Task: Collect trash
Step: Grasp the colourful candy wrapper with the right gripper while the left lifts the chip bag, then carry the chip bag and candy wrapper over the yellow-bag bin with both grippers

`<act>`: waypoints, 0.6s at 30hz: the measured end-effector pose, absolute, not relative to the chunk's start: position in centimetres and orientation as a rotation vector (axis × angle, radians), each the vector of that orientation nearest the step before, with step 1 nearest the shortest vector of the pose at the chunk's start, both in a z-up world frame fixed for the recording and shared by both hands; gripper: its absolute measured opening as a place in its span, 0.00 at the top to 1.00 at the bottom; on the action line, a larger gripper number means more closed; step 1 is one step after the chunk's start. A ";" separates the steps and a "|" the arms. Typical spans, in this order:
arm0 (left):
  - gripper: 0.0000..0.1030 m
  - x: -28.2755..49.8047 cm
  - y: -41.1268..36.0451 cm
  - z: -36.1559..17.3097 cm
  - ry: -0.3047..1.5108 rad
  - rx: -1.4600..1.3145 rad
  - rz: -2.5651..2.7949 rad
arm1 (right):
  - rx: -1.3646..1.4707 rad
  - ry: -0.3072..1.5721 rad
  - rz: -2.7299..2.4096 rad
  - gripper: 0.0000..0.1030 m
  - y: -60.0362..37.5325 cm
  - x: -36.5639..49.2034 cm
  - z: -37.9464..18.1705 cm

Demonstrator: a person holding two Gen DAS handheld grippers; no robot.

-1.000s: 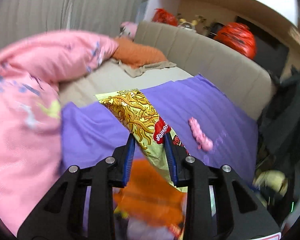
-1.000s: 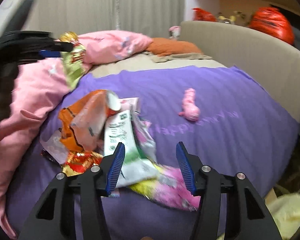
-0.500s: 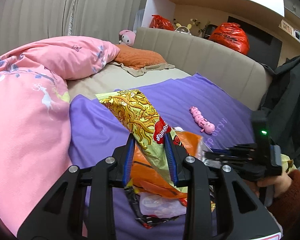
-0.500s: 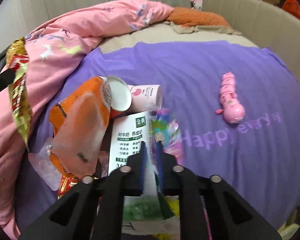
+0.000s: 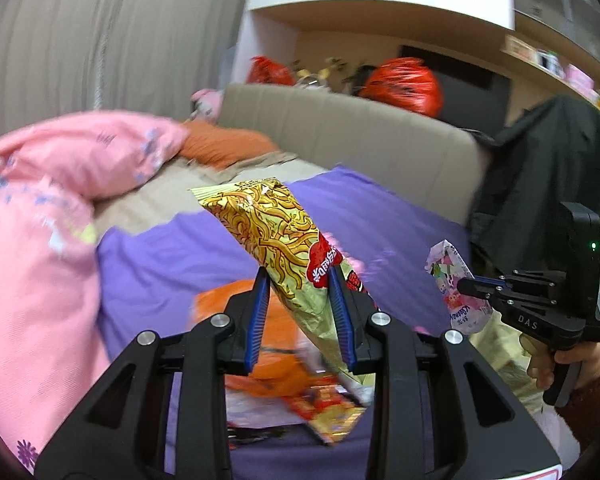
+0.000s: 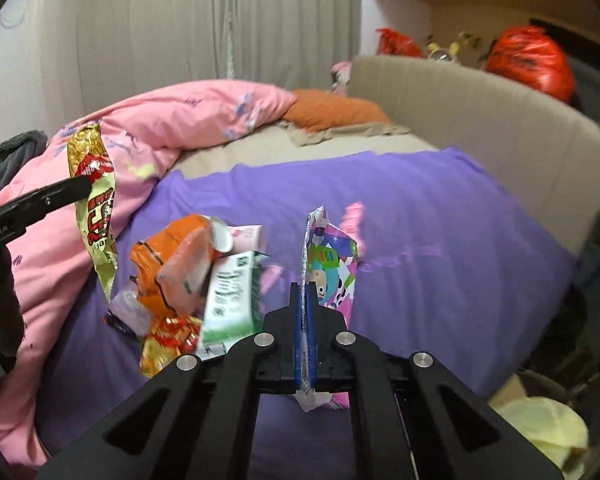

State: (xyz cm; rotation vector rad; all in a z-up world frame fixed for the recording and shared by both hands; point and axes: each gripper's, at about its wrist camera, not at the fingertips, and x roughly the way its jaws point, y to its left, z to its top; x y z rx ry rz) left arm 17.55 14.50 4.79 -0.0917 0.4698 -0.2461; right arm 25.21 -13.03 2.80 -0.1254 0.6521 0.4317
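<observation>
Left gripper, left wrist view: jaws pinch the noodle packet mid-length, above the purple blanket; light crinkly film, likely slippery, best held near a sealed edge. Right gripper, right wrist view: jaws clamped flat on the cartoon wrapper; only this view shows the remaining trash pile clearly
</observation>
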 end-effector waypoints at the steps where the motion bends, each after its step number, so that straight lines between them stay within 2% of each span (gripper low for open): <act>1: 0.72 17.0 13.3 5.3 0.454 -0.071 -0.264 | -0.120 0.637 0.423 0.95 -14.0 24.4 3.2; 9: 0.72 14.8 4.1 7.3 0.445 0.017 -0.396 | -0.047 0.526 0.340 0.95 -23.5 17.9 6.0; 18: 0.72 13.2 -7.2 6.9 0.470 0.079 -0.570 | 0.053 0.456 0.193 0.95 -35.4 11.3 7.0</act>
